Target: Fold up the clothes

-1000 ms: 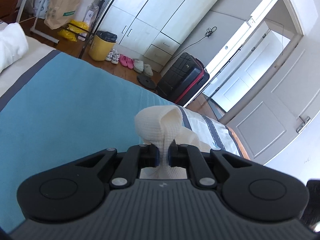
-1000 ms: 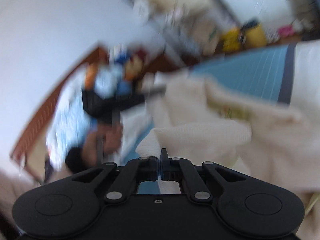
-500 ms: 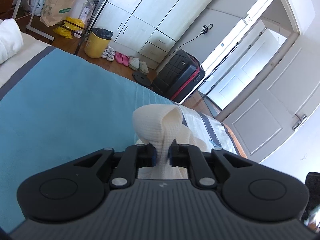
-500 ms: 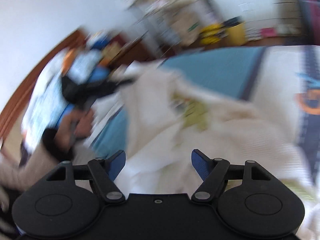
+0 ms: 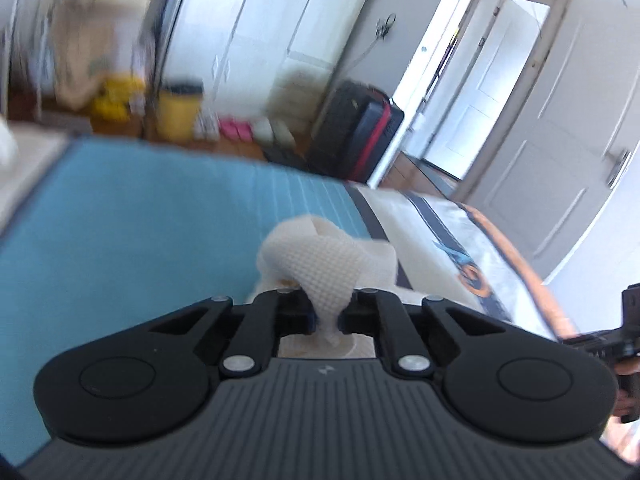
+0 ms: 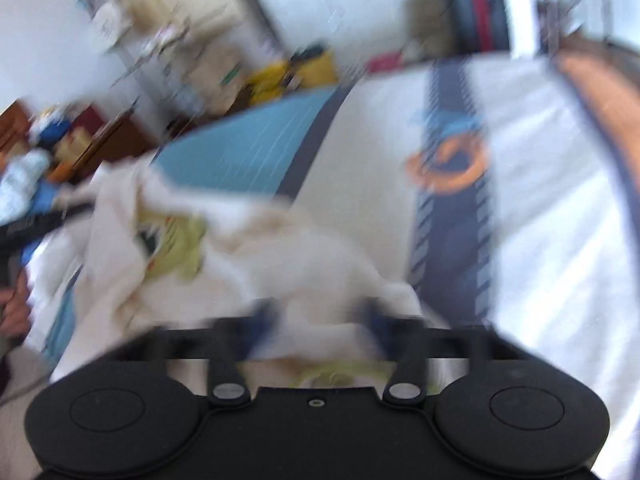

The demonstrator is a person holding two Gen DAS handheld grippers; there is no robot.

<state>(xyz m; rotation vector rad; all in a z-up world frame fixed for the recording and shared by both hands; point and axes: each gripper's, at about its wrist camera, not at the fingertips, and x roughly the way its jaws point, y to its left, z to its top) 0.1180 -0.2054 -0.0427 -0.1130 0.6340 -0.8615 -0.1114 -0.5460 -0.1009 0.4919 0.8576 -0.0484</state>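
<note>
A cream waffle-knit garment (image 5: 320, 264) is bunched above my left gripper (image 5: 326, 316), which is shut on a fold of it over the blue and white bed cover (image 5: 132, 232). In the blurred right wrist view the same cream garment (image 6: 248, 264), with a yellow-green print (image 6: 176, 248), lies crumpled on the bed. My right gripper (image 6: 318, 316) is open, its blue-padded fingers (image 6: 260, 314) spread just above the cloth and holding nothing.
The bed cover has a blue panel (image 6: 248, 152) and a white part with an orange logo (image 6: 448, 164). Beyond the bed stand a black and red suitcase (image 5: 356, 132), a yellow bin (image 5: 178, 114), wardrobes (image 5: 248, 20) and an open door (image 5: 492, 80).
My right gripper let go of the garment and opened, then swung right and lower over the cloth. My left gripper kept its hold and turned a little.
</note>
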